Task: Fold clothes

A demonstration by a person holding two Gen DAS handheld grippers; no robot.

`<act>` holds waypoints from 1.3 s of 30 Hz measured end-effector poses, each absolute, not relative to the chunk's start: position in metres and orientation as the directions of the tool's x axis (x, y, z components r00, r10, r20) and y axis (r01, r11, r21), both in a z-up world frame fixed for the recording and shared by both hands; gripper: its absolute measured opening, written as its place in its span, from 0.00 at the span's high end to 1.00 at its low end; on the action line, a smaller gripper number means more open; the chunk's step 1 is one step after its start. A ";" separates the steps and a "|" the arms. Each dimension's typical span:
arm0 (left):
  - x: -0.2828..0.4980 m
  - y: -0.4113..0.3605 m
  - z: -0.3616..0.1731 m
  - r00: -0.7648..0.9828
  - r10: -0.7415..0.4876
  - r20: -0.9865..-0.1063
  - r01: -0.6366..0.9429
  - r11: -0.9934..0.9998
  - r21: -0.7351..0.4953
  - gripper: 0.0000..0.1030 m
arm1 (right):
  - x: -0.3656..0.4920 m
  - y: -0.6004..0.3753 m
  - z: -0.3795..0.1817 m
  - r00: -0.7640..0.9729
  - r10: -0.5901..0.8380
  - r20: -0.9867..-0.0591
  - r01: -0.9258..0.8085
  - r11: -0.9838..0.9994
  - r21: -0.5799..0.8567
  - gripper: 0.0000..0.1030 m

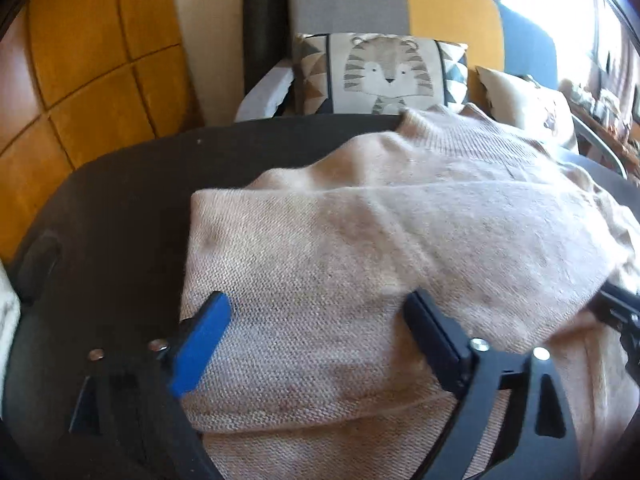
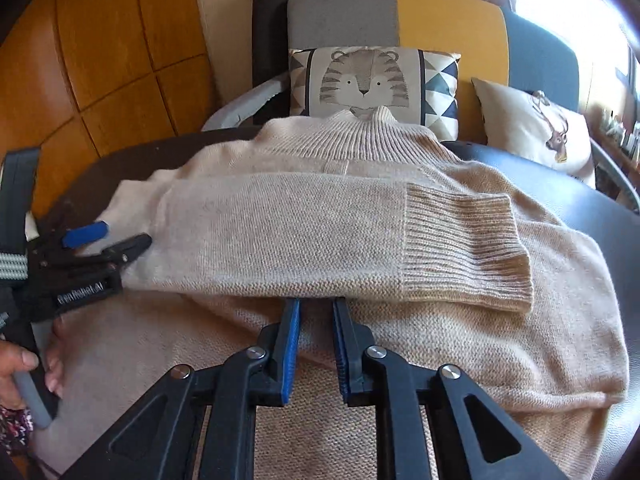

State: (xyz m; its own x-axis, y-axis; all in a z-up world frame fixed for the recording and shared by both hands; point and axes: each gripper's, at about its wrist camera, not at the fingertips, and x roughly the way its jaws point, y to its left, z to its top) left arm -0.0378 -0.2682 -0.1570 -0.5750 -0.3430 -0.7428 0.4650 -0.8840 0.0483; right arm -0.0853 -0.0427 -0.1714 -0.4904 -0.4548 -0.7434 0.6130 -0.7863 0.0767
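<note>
A dark round table [image 2: 520,160] fronts a sofa [image 2: 448,20], bare at its left rim. The beige sweater [image 2: 280,224] lies across it, 1 sleeve folded over. The left gripper [image 1: 316,320] gapes wide above the knit; the right gripper [image 2: 316,312] stands narrow, pinching nothing, angled downward.

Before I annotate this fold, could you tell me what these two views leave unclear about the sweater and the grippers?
- Sweater hem: both views, covered by the gripper frames and cut by the bottom edge.
- Second sleeve: right wrist view, not identifiable; possibly under the folded sleeve.
- Right gripper: right wrist view, narrow gap visible; whether its tips pinch the knit is unclear.
- Left gripper fingers: left wrist view, motion-blurred.
</note>
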 end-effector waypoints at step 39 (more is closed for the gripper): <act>0.192 -0.235 -0.169 -0.656 -0.223 -0.721 0.375 -0.925 -0.056 0.05 | 0.025 0.137 -0.179 -0.287 -0.631 -0.720 0.453 -0.752 0.478 0.78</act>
